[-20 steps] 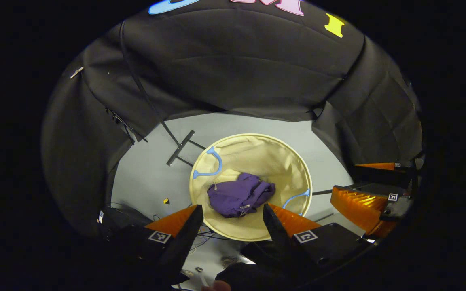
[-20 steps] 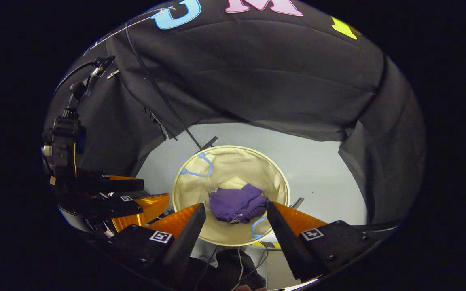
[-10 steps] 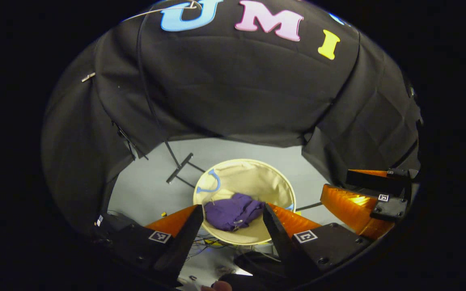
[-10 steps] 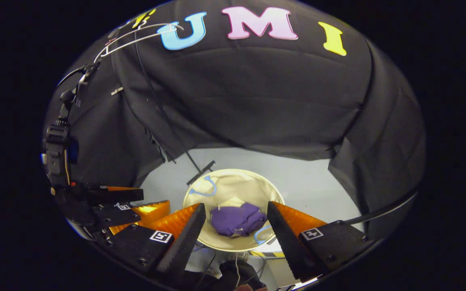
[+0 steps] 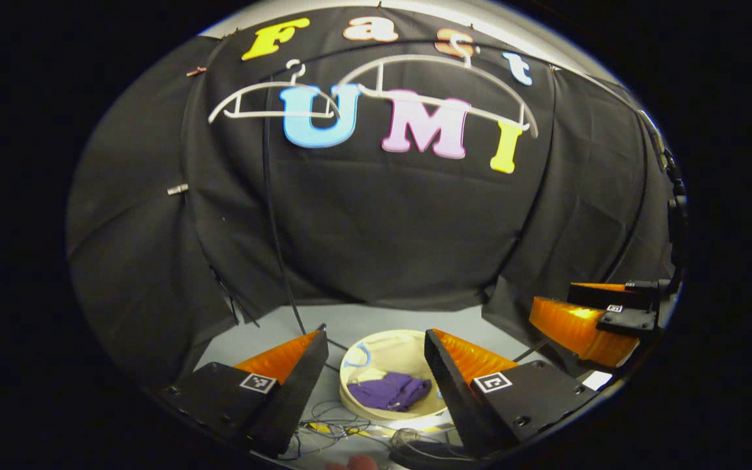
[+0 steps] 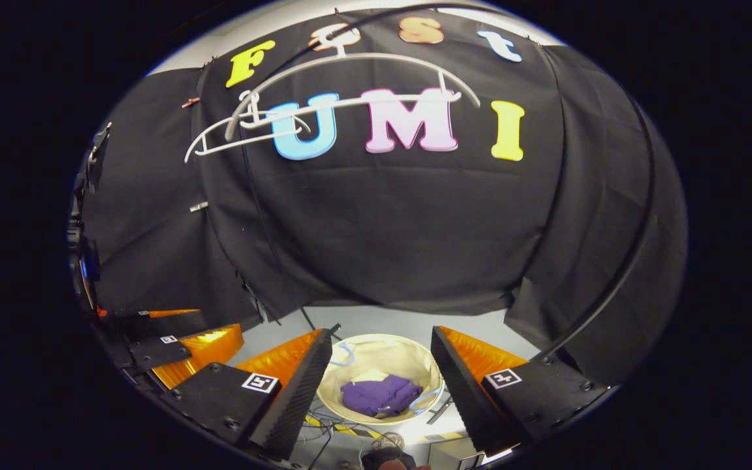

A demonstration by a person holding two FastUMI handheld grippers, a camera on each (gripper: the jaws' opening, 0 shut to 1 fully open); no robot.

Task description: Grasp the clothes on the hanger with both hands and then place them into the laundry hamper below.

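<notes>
1. I judge the placing step done: the crumpled purple cloth garment (image 6: 379,395) lies inside the round cream fabric hamper (image 6: 408,362) on the floor.
2. My left gripper (image 5: 376,382) and right gripper (image 6: 381,385) stand wide apart, holding nothing.
3. Two thin white hangers (image 5: 441,81) hang bare; next calls for withdrawal only.

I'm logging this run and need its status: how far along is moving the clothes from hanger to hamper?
Done, it seems: the purple garment lies crumpled inside the hamper on the floor, and both white hangers on the rail hang bare. In hand: nothing; the left gripper and right gripper are both open and empty, above the hamper. Left: nothing visible to move.
</notes>
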